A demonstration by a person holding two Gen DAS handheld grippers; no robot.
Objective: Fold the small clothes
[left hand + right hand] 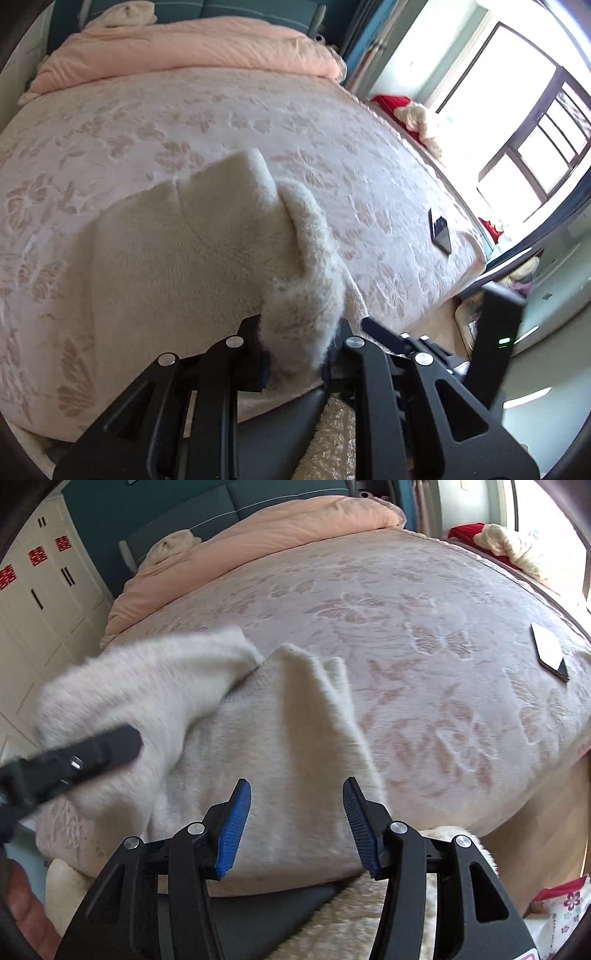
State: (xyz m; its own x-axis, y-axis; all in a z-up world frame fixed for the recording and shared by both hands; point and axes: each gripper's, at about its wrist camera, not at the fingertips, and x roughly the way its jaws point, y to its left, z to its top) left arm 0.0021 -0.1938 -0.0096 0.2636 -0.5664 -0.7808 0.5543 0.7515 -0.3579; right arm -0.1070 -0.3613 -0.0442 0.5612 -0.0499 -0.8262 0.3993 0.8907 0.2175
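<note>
The left claw (301,345) is pinching the fleecy cream garment (177,251) by its edge. The right claw (297,825) is hanging apart above it, empty. Looks soft and floppy, so grabbing hems seems best.

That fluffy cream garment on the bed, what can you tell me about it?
The cream fleece garment looks soft and fuzzy, with a plusher pile on its turned-back side. It lies mostly flat on the floral bedspread, near the bed's front edge. The left gripper is clamped on one part, lifting it across the rest. The right gripper hovers open over it, pads clear.
</note>
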